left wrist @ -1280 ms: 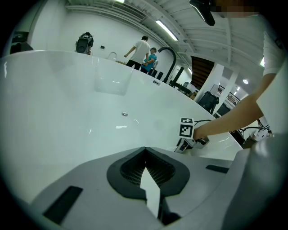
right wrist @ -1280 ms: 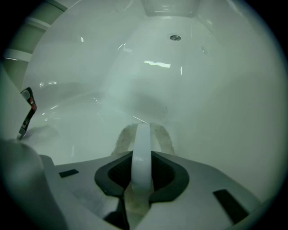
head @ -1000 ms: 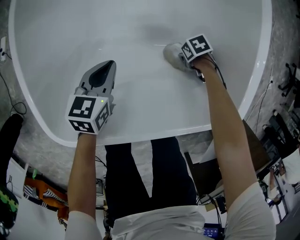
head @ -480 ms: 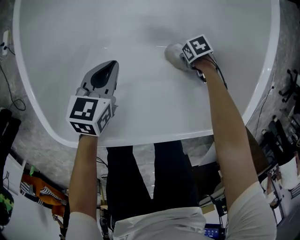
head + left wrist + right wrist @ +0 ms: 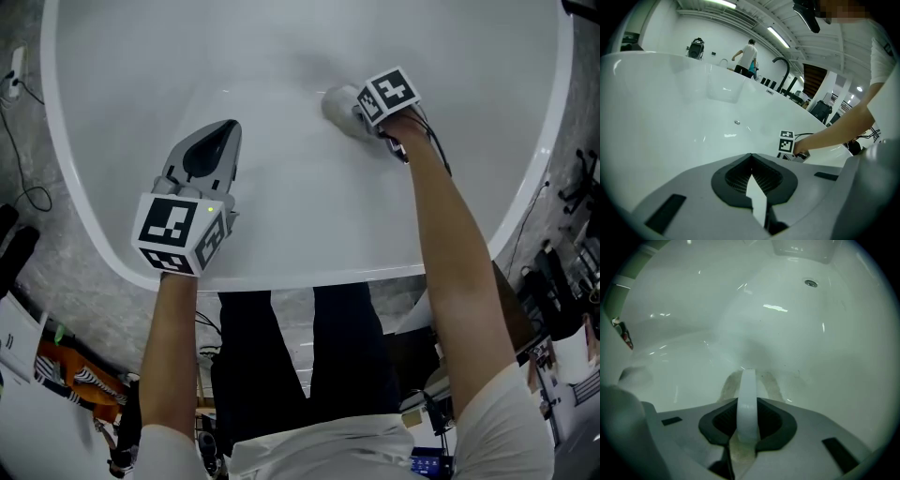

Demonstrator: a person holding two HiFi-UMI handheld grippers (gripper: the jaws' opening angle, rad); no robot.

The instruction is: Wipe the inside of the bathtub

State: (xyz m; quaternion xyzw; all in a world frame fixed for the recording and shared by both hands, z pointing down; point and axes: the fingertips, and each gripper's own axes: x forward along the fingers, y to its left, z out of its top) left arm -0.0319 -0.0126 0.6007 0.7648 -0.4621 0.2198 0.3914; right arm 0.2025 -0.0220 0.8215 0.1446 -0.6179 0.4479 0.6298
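The white bathtub [image 5: 281, 206] fills the head view, its near rim [image 5: 281, 277] close to the person's legs. My right gripper [image 5: 343, 109] is down inside the tub, shut on a grey wiping cloth [image 5: 336, 101] that is pressed against the tub's inner surface. In the right gripper view the cloth [image 5: 732, 384] spreads flat under the jaws, with a pale fold [image 5: 747, 399] pinched between them. My left gripper [image 5: 218, 141] hovers over the tub's near left part, jaws shut with nothing in them. The left gripper view looks across the basin [image 5: 684, 112] to the right gripper's marker cube [image 5: 786, 140].
A drain [image 5: 811, 283] sits in the tub floor ahead of the right gripper, also visible as the drain [image 5: 737, 122] from the left. A black faucet [image 5: 782, 75] rises beyond the far rim. A person [image 5: 749, 55] stands far off. Cables [image 5: 26, 192] lie on the floor at left.
The right gripper has slid the cloth slightly left and farther into the tub. The left gripper has barely moved; the head camera has shifted a little.
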